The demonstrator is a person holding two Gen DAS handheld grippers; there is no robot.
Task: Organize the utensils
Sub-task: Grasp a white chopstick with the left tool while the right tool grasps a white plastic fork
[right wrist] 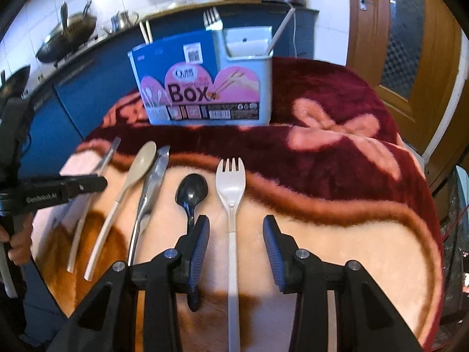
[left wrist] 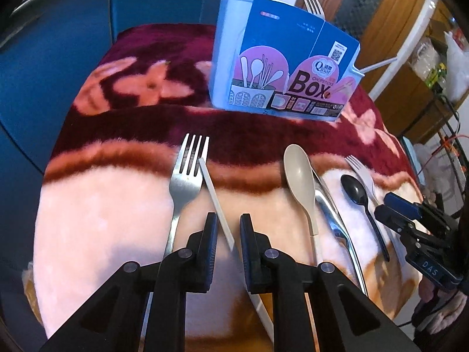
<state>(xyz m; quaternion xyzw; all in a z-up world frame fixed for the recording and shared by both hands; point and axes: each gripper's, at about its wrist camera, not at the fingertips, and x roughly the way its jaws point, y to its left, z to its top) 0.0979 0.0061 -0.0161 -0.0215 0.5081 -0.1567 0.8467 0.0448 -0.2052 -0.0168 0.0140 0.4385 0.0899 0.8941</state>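
Partly hidden | black spoon handle | perhaps behind right hand-held gripper

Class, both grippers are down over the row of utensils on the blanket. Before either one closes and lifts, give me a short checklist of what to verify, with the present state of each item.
1. White chopstick lies between the jaws of the left gripper: ok.
2. Left pads pressing on the chopstick: not ok, a gap shows on both sides.
3. White fork handle sits between the jaws of the right gripper: ok, jaws open.
4. Black spoon clear of the right gripper: not ok, its handle runs just beside the left finger.
5. Utensil box upright with room in it: ok, its near compartment holds one stick.
6. Metal fork clear of the left gripper: cannot tell, its handle passes close under the finger.
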